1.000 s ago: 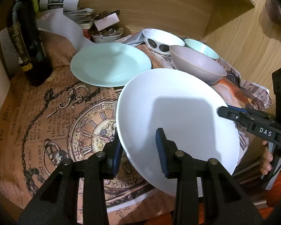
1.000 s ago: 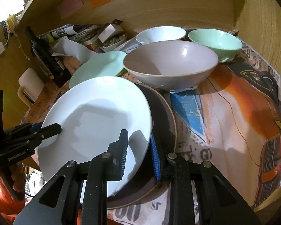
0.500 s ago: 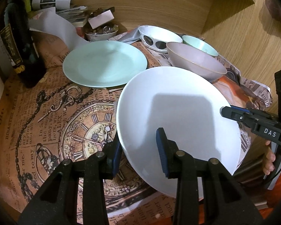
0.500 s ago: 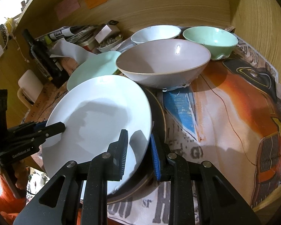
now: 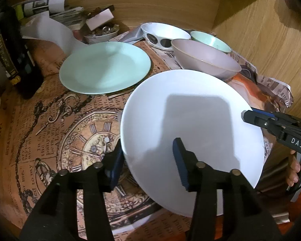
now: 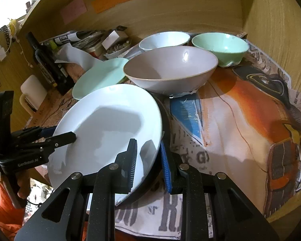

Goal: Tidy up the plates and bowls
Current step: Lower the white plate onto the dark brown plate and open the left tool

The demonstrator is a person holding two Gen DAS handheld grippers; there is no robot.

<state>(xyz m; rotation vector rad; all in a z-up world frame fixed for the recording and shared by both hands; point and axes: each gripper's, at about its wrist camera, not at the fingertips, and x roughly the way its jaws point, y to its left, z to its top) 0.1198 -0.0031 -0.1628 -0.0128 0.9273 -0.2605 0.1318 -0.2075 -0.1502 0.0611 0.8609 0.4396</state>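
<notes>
The white plate [image 5: 192,132] hangs tilted above the counter [image 5: 50,120], held from opposite rims: the left gripper [image 5: 148,160] straddles its near-left edge, one pad under the rim and one on the upper face, and the right gripper [image 6: 148,160] pinches the opposite rim between its pads. The main risk, as I judge it, is a slip: glazed ware held only at two thin edges can pivot if either gripper eases off unevenly, and the low side would drop onto the dark plate [image 6: 166,116] lying just beneath the white plate. A second risk is a knock, since the grey bowl [image 6: 170,68] sits just beyond the white plate's far rim, and any forward push would strike its wall. The mint plate [image 5: 105,67] lies behind and left of the white plate, near but apart, and looks the likeliest stacking spot. Behind the grey bowl stand a white bowl [image 6: 164,39] and a mint bowl [image 6: 220,46]. A dark bottle [image 5: 16,60] and loose papers [image 5: 50,32] crowd the far left of the mint plate, narrowing any wide swing.
</notes>
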